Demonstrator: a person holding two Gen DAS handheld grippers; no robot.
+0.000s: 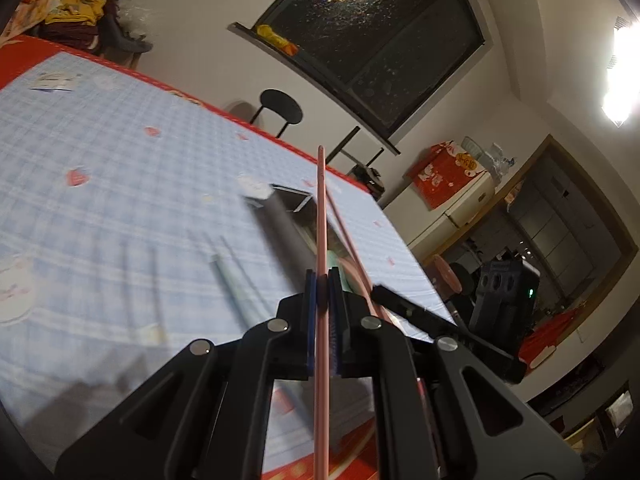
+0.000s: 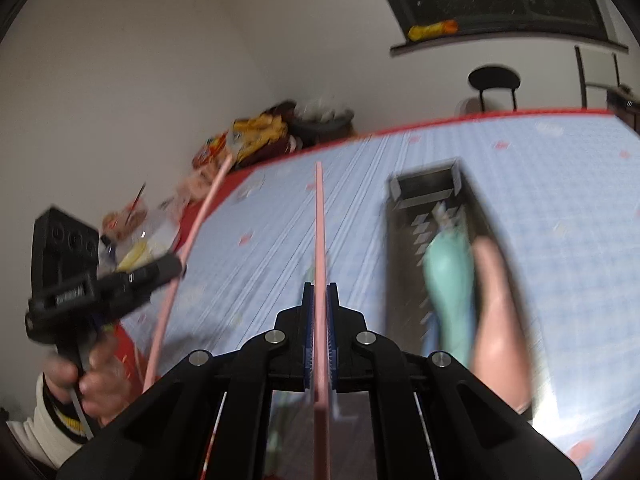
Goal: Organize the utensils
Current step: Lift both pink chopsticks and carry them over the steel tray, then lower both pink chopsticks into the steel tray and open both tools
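Two pink chopsticks are up in the air, one clamped in each gripper, above a table [image 1: 100, 184] spread with a pale blue checked cloth dotted with small red hearts and edged in red. Across the top of both views runs a plain white wall with a dark window [image 1: 376, 28], something yellow and orange lying on its sill. A round black chair [image 1: 280, 108] stands behind the table's far edge, and a bright lamp flares at the right edge of the left wrist view.

Left gripper [image 1: 323, 280] — blue pads pressed together on a thin, straight pink chopstick [image 1: 321, 216] that runs up the middle of the frame. Right gripper [image 2: 319, 292] pinches its own pink chopstick [image 2: 319, 220] the same way, upright in the centre of its view. At the left of that view a hand [image 2: 96, 376] in a pale sleeve grips the other tool's black handle.

Right of centre in the right wrist view lies a long, dark, narrow tray [image 2: 404, 264] flat on the cloth; inside it sit a smooth mint-green spoon [image 2: 448, 276] and a pink spoon [image 2: 500, 320], side by side, both blurred. Lower centre of the left wrist view, a pale green chopstick [image 1: 228, 284] lies loose on the cloth, just left of the gripper.
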